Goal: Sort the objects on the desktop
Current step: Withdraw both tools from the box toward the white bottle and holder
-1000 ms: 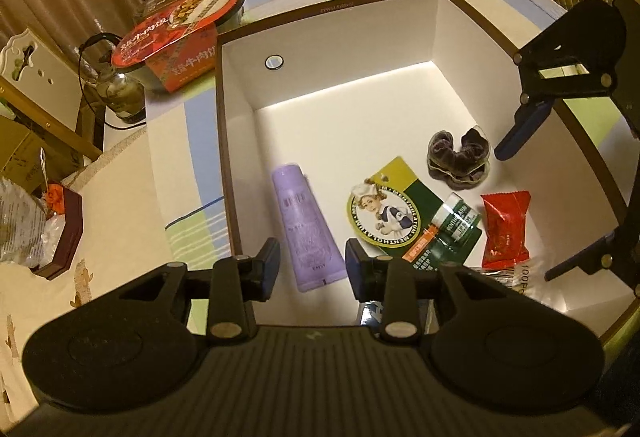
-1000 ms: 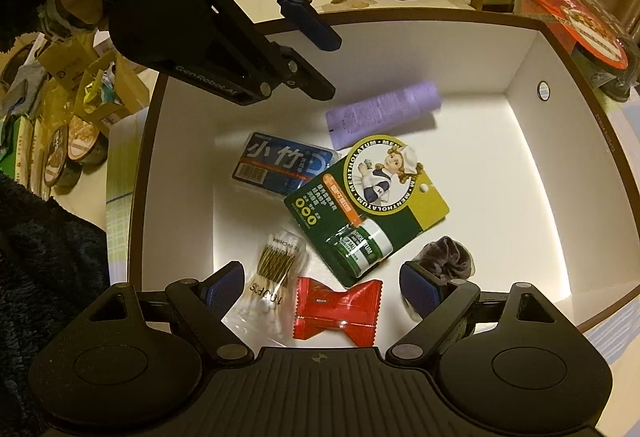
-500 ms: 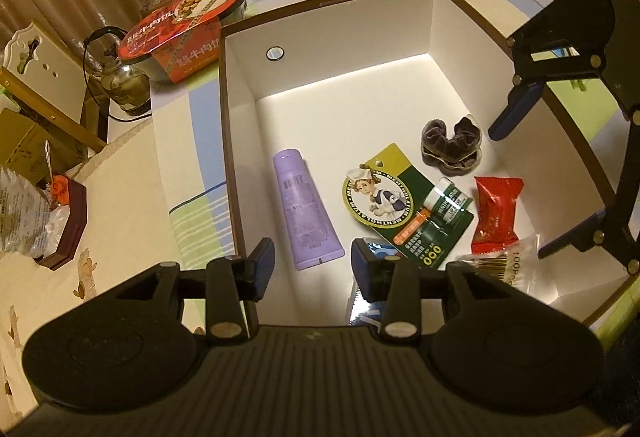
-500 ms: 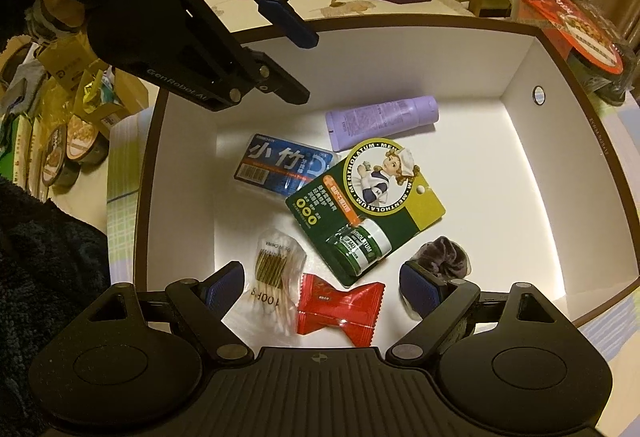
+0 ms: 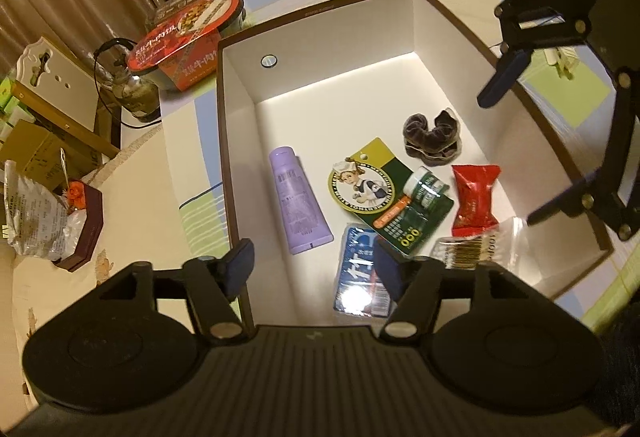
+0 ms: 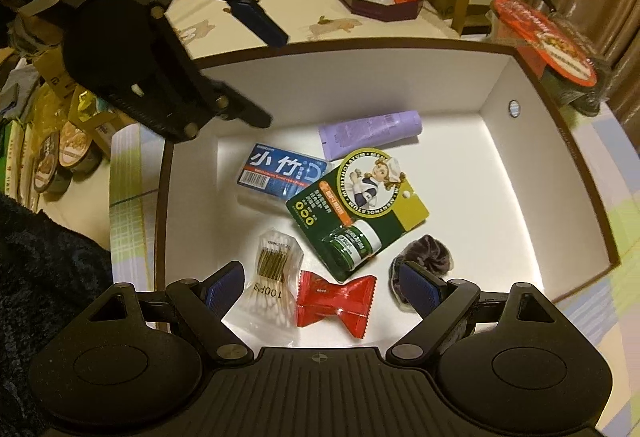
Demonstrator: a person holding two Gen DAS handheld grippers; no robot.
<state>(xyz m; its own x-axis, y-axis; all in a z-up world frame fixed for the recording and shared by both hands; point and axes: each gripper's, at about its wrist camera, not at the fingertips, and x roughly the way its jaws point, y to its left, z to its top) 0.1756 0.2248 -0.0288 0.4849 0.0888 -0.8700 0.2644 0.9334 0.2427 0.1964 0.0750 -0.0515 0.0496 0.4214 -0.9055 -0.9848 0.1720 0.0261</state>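
Since six items already lie in the box (image 6: 532, 85) at frame centre, sorting looks nearly done; left gripper (image 5: 316, 265) and right gripper (image 6: 324, 283) fingers are spread, empty.

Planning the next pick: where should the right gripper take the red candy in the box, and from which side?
Come straight down on the red candy and close across its pinched middle. It lies flat with flared ends, apart from the cotton swab bag. The right gripper hangs open over it.

Box contents, right wrist view.
In the box (image 6: 500, 85): tube (image 6: 370, 133) far; floss pack (image 6: 282, 173) left; lip balm card (image 6: 358, 205) centre; cotton swabs (image 6: 274, 265), candy (image 6: 336, 301), scrunchie (image 6: 426, 263) near, left to right.
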